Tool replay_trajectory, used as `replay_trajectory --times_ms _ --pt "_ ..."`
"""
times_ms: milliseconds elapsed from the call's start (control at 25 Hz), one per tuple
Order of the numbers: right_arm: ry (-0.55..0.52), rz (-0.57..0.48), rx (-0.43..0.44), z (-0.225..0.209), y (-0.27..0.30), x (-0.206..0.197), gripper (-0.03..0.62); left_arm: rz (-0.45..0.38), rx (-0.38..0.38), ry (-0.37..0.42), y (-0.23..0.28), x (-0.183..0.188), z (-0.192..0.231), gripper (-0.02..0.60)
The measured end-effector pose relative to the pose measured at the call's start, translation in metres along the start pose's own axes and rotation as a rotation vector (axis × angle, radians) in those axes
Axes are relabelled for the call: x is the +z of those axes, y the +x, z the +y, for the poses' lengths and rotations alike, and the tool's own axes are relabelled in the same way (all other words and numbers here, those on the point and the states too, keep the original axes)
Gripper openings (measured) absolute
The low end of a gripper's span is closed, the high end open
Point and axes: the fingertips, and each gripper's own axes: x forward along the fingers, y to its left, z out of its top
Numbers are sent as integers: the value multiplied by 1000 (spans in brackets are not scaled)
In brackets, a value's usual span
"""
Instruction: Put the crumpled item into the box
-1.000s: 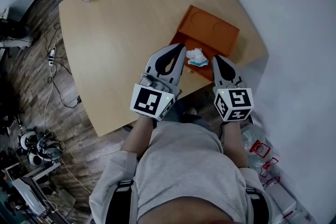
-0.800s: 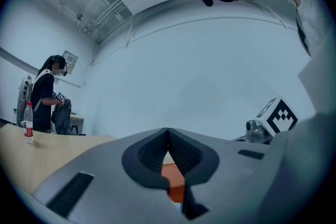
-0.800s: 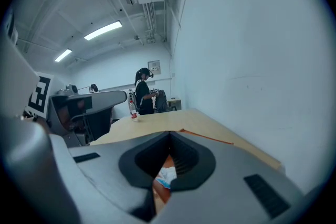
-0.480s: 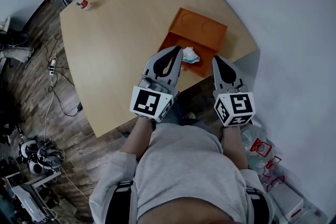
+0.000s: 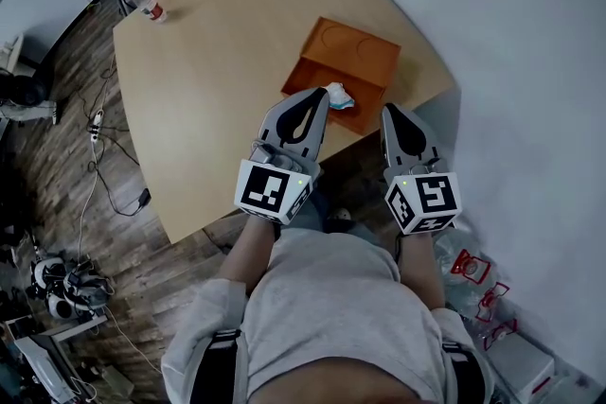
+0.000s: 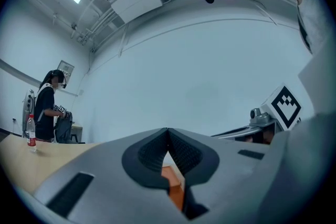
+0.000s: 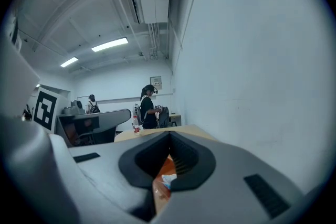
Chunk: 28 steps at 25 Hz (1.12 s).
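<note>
The crumpled item (image 5: 339, 96), a small white and blue wad, is lying inside the orange box (image 5: 358, 52), at the box's 6 o'clock side, close to its near wall. The box is sitting on the table (image 5: 218, 80), near the edge where the person is standing. That is likely so both hands can reach it easily. Since the wad is already in the box, the job is looking done.

In the head view, the left gripper (image 5: 319, 94) is showing its tip at 9 o'clock from the wad. The right gripper (image 5: 389, 111) is showing at about 4 o'clock from it. Neither one seems to be touching the wad.

The left gripper's jaws are pressing together with nothing between them. Only a bit of the orange box (image 6: 176, 186) is peeking out below them. The right gripper's jaws are also sitting together and holding nothing. In the right gripper view, the wad (image 7: 168, 181) is peeking out below the closed tips, resting in the box (image 7: 167, 168) and not in the jaws.

Both grippers are pointing out flat at the wall, not down at the box. This is probably because there is nothing left to grab.

A bottle (image 5: 151, 7) is standing at the table's 10 o'clock corner, well apart from the box. It is likely not part of this job.
</note>
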Motion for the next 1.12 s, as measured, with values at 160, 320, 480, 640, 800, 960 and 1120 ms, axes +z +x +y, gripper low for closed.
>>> replay_trajectory --times_ms 160,320,480,640,800,960,1120 --pt "9 -30 4 7 -10 4 11 -9 5 11 -11 5 -4 13" --pt "2 -53 -5 13 -17 9 11 -25 2 15 -21 10 -4 13" --pt "-11 -61 -31 22 -22 13 11 -41 -13 8 -26 16 0 12" --pt "-6 -65 -72 29 -29 16 11 -57 -40 8 -32 24 2 13" --pt "0 -94 -118 37 -37 22 11 -60 -78 10 -42 31 3 14" --pt "-4 -113 -163 54 -43 26 11 -58 -107 9 -61 35 10 12" --pt "-11 -129 -199 75 -54 27 11 -58 -130 -1 -80 36 16 13"
